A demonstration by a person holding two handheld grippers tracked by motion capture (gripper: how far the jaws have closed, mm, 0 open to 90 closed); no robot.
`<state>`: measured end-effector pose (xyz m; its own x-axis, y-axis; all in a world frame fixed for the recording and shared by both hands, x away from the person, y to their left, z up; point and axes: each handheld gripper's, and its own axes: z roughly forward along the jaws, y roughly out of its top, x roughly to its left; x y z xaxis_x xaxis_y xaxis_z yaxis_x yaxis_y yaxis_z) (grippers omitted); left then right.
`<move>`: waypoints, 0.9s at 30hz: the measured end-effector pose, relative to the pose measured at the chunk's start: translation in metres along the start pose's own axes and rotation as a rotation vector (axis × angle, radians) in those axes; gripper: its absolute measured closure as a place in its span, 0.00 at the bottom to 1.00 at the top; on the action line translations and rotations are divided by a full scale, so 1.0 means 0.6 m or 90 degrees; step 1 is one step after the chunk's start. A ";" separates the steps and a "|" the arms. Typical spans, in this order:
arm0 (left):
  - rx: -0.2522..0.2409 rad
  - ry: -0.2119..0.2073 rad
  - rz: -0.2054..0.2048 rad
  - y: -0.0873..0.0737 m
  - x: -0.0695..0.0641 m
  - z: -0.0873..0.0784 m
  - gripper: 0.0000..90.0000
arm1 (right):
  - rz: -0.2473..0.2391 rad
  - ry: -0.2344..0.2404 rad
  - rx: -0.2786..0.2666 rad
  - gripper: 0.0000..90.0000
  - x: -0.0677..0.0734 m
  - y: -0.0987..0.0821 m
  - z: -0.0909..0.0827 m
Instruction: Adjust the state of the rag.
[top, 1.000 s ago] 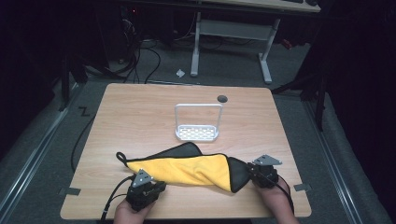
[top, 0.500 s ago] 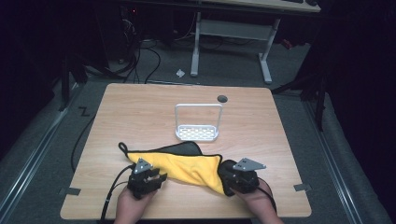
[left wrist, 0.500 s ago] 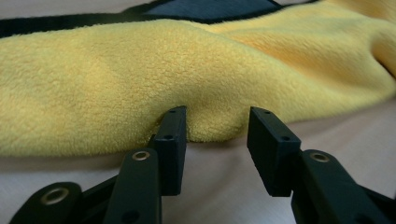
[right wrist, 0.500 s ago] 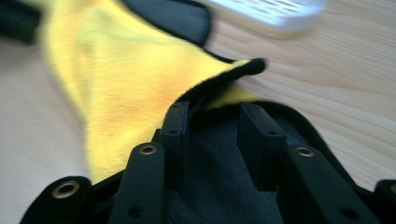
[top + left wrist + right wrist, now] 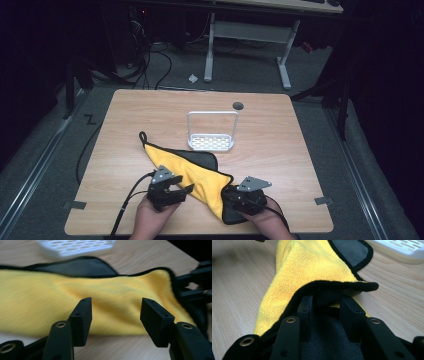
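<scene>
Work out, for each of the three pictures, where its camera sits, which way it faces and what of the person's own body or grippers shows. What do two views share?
High view: above the table's near edge, facing forward and down; both hands, left gripper, right gripper.
Left gripper view: on that gripper, facing the yellow cloth between open jaws.
Right gripper view: low, jaws under the cloth's folded edge.
Shared: cloth and white rack.

A light wooden table point(image 5: 150, 107) with a round dark grommet hole point(image 5: 238, 106) near its far edge carried a yellow cloth point(image 5: 192, 172) with a dark grey underside and black trim, lying folded across the near half. Just beyond the cloth stood a white perforated rack point(image 5: 211, 142) with an upright loop handle, touching the tabletop.
</scene>
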<state>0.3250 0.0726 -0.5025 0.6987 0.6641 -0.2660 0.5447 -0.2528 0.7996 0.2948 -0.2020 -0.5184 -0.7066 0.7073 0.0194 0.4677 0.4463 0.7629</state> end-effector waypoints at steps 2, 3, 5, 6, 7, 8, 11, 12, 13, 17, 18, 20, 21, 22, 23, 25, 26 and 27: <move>0.007 -0.002 0.017 0.012 -0.012 0.025 0.45 | 0.000 0.001 0.003 0.71 0.002 0.000 0.002; 0.017 0.005 0.025 0.016 -0.015 0.039 0.45 | -0.002 0.001 0.004 0.71 0.002 0.000 0.002; 0.064 0.011 0.020 0.018 -0.015 0.065 0.50 | -0.002 0.003 0.006 0.71 0.002 -0.001 0.004; 0.078 0.024 0.029 0.015 -0.016 0.074 0.59 | -0.002 0.003 0.009 0.70 0.000 -0.002 0.003; 0.086 0.038 0.035 0.013 -0.017 0.080 0.70 | 0.000 0.002 0.009 0.68 -0.002 -0.003 0.002; 0.091 0.038 0.038 0.011 -0.015 0.083 0.78 | 0.002 -0.002 0.007 0.67 -0.005 -0.004 -0.001; 0.081 0.033 0.033 0.008 -0.013 0.077 0.89 | 0.012 -0.026 0.006 0.62 -0.024 -0.010 -0.011; 0.076 0.031 0.032 0.008 -0.012 0.074 0.90 | 0.012 -0.036 0.008 0.61 -0.030 -0.012 -0.012; 0.070 0.028 0.033 0.007 -0.012 0.070 0.90 | 0.011 -0.046 0.013 0.60 -0.036 -0.014 -0.012; 0.045 0.005 0.022 0.007 -0.010 0.053 0.90 | 0.019 -0.048 0.017 0.53 -0.051 -0.013 -0.006; 0.041 -0.001 0.020 0.006 -0.010 0.050 0.89 | 0.013 -0.048 0.017 0.53 -0.050 -0.011 -0.002; 0.032 -0.001 0.023 0.002 -0.010 0.041 0.89 | -0.003 -0.052 0.033 0.69 -0.047 -0.006 0.010; 0.028 -0.001 0.021 -0.001 -0.010 0.035 0.90 | -0.015 -0.055 0.046 0.84 -0.044 -0.005 0.015; 0.024 -0.005 0.018 -0.004 -0.009 0.028 0.90 | -0.037 -0.071 0.053 0.91 -0.042 -0.004 0.018; 0.019 -0.007 0.014 -0.008 -0.008 0.020 0.91 | -0.035 -0.074 0.055 0.96 -0.041 -0.003 0.020; 0.007 -0.015 0.001 -0.019 -0.008 0.002 0.92 | -0.024 -0.087 0.055 0.97 -0.050 0.000 0.021; 0.007 -0.021 0.000 -0.025 -0.009 -0.007 0.92 | -0.012 -0.098 0.059 0.97 -0.060 0.002 0.021; 0.009 -0.024 0.000 -0.031 -0.011 -0.014 0.91 | 0.003 -0.109 0.060 0.97 -0.072 0.003 0.022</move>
<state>0.3063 0.0789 -0.5109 0.7155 0.6375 -0.2857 0.5506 -0.2629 0.7923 0.3334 -0.2243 -0.5266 -0.6074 0.7890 -0.0928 0.5247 0.4861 0.6988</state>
